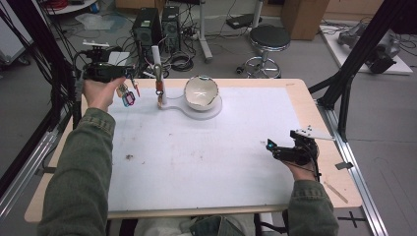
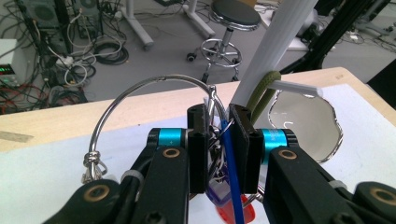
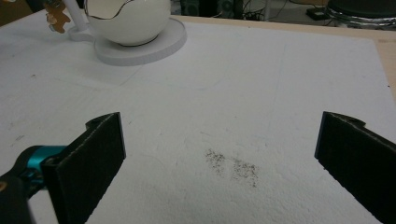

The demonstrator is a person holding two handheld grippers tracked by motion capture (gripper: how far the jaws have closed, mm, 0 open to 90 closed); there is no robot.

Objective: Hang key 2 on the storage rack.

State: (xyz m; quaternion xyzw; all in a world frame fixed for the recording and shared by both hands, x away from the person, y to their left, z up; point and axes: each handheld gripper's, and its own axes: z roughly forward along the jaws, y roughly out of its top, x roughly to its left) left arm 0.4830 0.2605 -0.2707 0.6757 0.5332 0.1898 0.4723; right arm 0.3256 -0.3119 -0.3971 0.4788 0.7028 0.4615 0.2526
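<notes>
Here my left gripper (image 2: pixel 218 154) clamped the key ring (image 2: pixel 140 93) beside the hook stand (image 1: pixel 157 73), apparently unhung; right gripper (image 3: pixel 219 154) jaws stood wide.

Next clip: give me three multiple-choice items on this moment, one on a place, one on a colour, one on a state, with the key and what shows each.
1. Where does the white bowl stand?
A. on a round white base at the far side of the table
B. at the near edge by the right hand
C. on the floor

2. What colour is the mat on the table?
A. black
B. white
C. red

3. How is the left tool?
A. wide open over the bowl
B. lying on the table
C. shut on a key ring

Key: 1 A, the high view shows it on the base beside the white post. 2 B, the mat is pale all over. 3 C, the left gripper view shows the jaws clamped on the ring and its tags.
</notes>
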